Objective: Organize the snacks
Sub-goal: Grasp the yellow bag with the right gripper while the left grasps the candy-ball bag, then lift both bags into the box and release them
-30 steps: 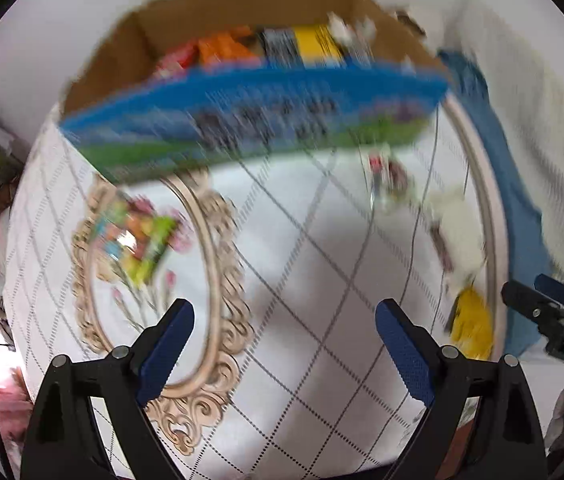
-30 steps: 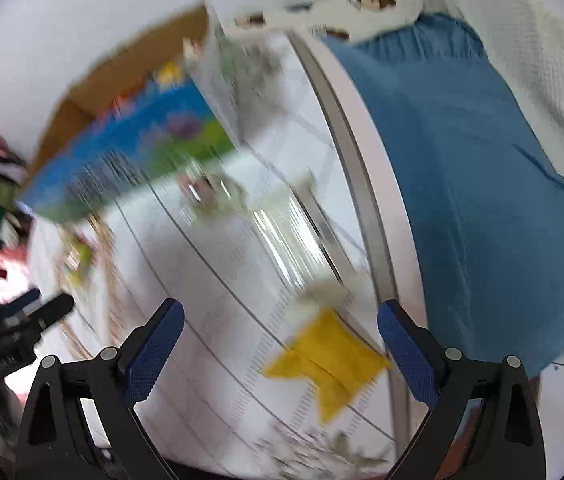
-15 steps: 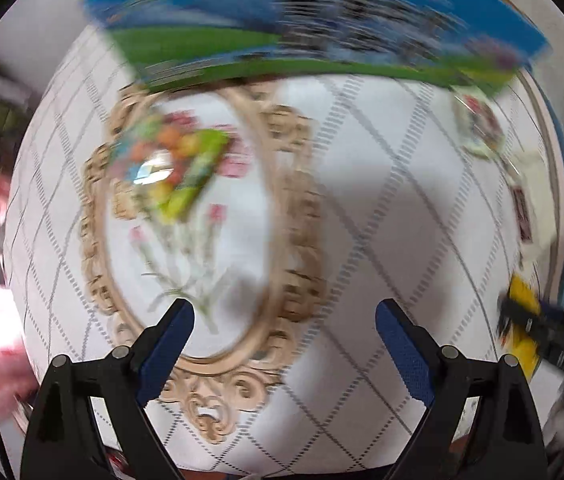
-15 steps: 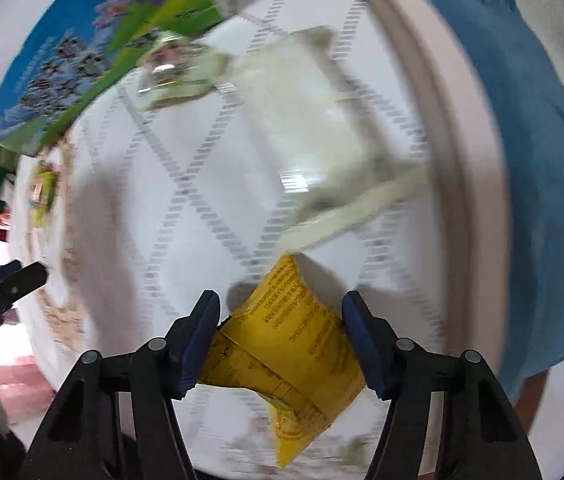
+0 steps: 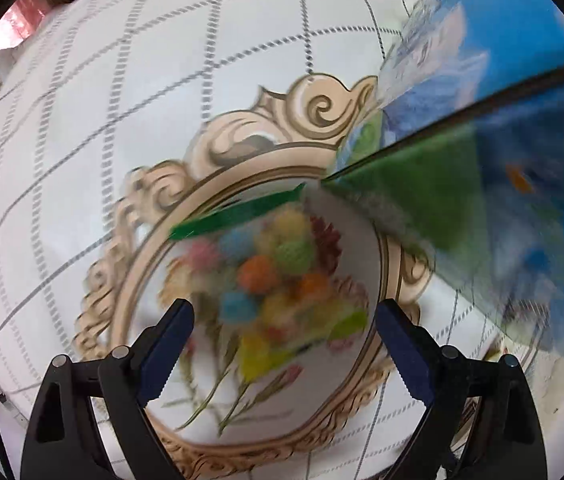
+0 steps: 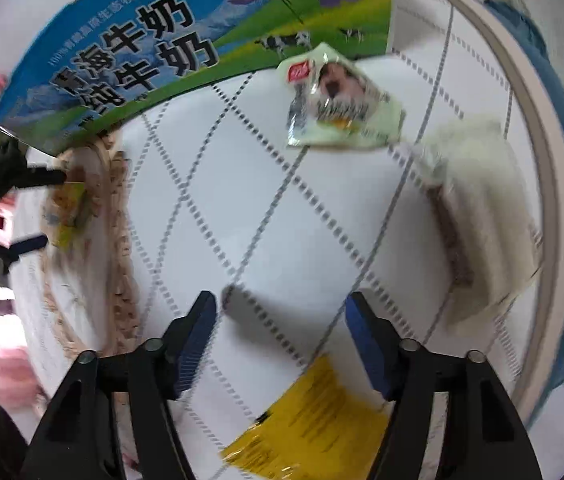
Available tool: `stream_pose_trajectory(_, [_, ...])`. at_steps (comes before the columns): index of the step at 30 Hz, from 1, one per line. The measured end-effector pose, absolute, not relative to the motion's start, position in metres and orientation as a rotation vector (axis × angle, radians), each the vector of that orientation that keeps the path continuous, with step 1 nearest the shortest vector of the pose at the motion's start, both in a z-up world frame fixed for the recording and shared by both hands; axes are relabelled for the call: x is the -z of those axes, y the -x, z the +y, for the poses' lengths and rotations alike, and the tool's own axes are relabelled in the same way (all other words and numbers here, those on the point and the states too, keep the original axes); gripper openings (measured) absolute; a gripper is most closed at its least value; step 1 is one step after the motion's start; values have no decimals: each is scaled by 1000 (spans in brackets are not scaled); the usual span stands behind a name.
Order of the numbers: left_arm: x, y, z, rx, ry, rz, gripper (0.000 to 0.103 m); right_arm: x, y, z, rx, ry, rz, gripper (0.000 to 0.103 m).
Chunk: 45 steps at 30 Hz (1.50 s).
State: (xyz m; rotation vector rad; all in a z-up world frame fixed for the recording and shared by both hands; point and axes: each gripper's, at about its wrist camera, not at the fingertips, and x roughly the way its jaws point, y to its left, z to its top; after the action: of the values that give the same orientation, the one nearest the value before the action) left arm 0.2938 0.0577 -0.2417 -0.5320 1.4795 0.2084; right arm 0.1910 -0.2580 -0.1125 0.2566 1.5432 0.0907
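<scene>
At 6 o'clock in your right view, the yellow packet (image 6: 313, 420) lies flat on the surface (image 6: 282, 208), below the right claw (image 6: 282, 332). Half a sec ago that claw was pinching it; now the jaws are opening w/ nothing between them, so the grab slipped or you let go. It's not boxed yet. Its long axis runs roughly 7 to 1 o'clock, top corner aimed toward 1.

Your left claw (image 5: 282, 344) has closed in on the bag of coloured candy (image 5: 274, 276), w/ jaws spread wide and the bag's lower end between them, not pinched. Bag is blurred; green seal end points to 10 o'clock. The milk box (image 6: 154, 52) sits at 11 o'clock.
</scene>
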Motion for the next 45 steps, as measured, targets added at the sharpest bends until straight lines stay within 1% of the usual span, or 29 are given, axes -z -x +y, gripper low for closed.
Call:
stream_pose_trajectory(1, [243,-296,57,-220,520,1469,93,115,-194,-263,-85,-214,1555,82])
stream_pose_trajectory(3, [243,-298,55,-222,492,1449,93,125,-202,-258,-83,-136,1595,91])
stream_pose_trajectory(4, [242,-298,54,-220,473,1440,89,130,-205,-255,-88,-106,1608,95])
stream_pose_trajectory(5, [242,-298,54,-222,447,1436,81,135,-208,-252,-92,-81,1618,102])
stream_pose_trajectory(8, [243,-297,54,-210,377,1436,68,151,-217,-249,-95,-60,1666,103])
stream_pose_trajectory(13, [243,-265,57,-185,280,1432,57,172,-232,-250,-103,-72,1753,103])
stream_pose_trajectory(14, [243,-260,57,-180,267,1432,55,175,-234,-249,-101,-74,1760,103])
stream_pose_trajectory(19, [246,-228,47,-153,190,1448,55,177,-247,-255,-120,-85,1797,103])
stream_pose_trajectory(20, [246,-221,44,-145,172,1452,55,172,-249,-257,-127,-83,1791,102])
stream_pose_trajectory(21, [247,-215,39,-131,158,1459,55,162,-256,-260,-137,-76,1765,93])
stream_pose_trajectory(23, [248,-201,30,-91,138,1477,55,133,-260,-259,-195,-36,1683,83])
stream_pose_trajectory(26, [251,-176,15,-31,126,1508,55,93,-254,-260,-290,-37,1611,83])
stream_pose_trajectory(30, [258,-136,-8,59,130,1568,55,67,-229,-259,-379,63,1618,83])
stream_pose_trajectory(33, [264,-109,-25,108,135,1606,55,64,-205,-253,-437,182,1628,83])
stream_pose_trajectory(37, [272,-94,-39,113,79,1610,55,87,-182,-251,-478,257,1678,82])
stream_pose_trajectory(38, [274,-95,-43,111,71,1612,55,95,-182,-250,-476,247,1702,77])
stream_pose_trajectory(39, [273,-90,-47,109,72,1617,55,102,-183,-252,-460,219,1719,67])
stream_pose_trajectory(40, [271,-88,-54,108,77,1621,56,109,-188,-256,-427,170,1736,65])
stream_pose_trajectory(41, [276,-100,-47,109,84,1627,56,112,-192,-258,-398,128,1745,59])
stream_pose_trajectory(42, [276,-97,-48,110,89,1632,56,114,-197,-262,-367,74,1751,56])
stream_pose_trajectory(43, [276,-102,-47,113,92,1634,57,112,-201,-265,-342,12,1753,56])
stream_pose_trajectory(44, [278,-103,-46,116,95,1636,58,106,-206,-268,-338,-45,1738,57])
stream_pose_trajectory(45, [277,-100,-47,120,98,1636,58,99,-209,-271,-358,-68,1723,60])
